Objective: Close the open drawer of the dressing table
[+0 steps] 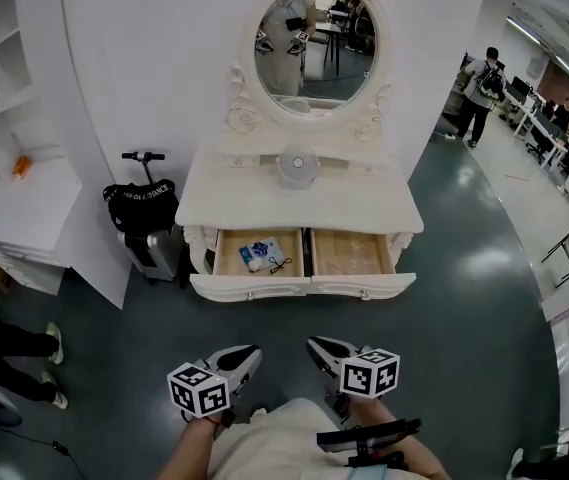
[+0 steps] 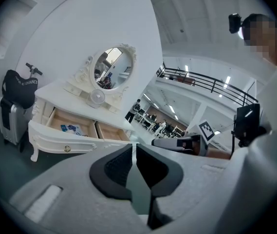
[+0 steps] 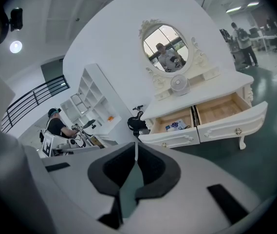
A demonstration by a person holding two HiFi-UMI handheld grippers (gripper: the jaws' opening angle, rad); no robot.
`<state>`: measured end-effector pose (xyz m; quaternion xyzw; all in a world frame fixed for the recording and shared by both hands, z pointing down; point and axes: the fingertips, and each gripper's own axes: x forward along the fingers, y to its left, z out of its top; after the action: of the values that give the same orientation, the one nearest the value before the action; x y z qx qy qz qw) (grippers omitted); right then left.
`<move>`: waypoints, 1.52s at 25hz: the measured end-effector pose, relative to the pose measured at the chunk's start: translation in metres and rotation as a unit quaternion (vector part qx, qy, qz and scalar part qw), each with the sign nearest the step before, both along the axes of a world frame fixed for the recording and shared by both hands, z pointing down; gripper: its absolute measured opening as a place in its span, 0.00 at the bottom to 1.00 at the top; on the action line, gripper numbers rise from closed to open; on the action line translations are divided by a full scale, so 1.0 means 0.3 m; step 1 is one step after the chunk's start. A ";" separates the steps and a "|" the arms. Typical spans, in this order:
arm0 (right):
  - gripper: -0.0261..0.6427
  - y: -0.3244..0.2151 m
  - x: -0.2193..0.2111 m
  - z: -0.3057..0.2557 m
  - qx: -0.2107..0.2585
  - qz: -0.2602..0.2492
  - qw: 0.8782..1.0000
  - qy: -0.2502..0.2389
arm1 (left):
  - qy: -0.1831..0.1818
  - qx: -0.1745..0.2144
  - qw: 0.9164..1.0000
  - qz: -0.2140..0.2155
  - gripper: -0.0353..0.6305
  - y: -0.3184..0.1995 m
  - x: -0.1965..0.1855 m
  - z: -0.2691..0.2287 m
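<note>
Left claw well apart from drawer

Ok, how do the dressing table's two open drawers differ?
The left drawer holds a blue-and-white packet and a small dark cord; the right drawer shows only bare wood. The left drawer is on the suitcase side, the right drawer on the open-floor side. Both are pulled out about equally, with white fronts.
</note>
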<state>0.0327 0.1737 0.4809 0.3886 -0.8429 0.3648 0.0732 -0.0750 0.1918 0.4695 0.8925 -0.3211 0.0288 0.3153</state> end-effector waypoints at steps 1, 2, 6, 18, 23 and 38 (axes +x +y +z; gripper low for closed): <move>0.07 -0.001 0.002 0.007 -0.002 0.006 1.000 0.000 | 0.000 -0.001 1.000 0.003 0.07 -0.007 -0.002 0.005; 0.07 -0.003 0.004 0.013 -0.005 0.010 1.000 0.000 | 0.000 -0.003 1.000 0.006 0.07 -0.016 -0.003 0.008; 0.07 -0.029 0.021 0.037 -0.012 0.022 1.000 0.001 | 0.001 -0.009 1.000 0.015 0.07 -0.055 0.009 0.025; 0.07 -0.281 0.137 0.054 -0.008 -0.007 1.000 0.027 | -0.006 -0.017 1.000 -0.009 0.07 -0.316 0.106 0.050; 0.07 -0.385 0.176 0.058 -0.008 -0.021 1.000 0.022 | -0.010 -0.018 1.000 -0.020 0.07 -0.410 0.156 0.050; 0.07 -0.498 0.231 0.054 -0.017 -0.050 0.999 0.008 | -0.007 -0.034 0.998 -0.054 0.07 -0.490 0.216 0.071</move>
<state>0.1022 0.0243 0.4971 0.3476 -0.8543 0.3719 0.1050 -0.0101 0.0450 0.4907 0.8626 -0.3697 0.0284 0.3441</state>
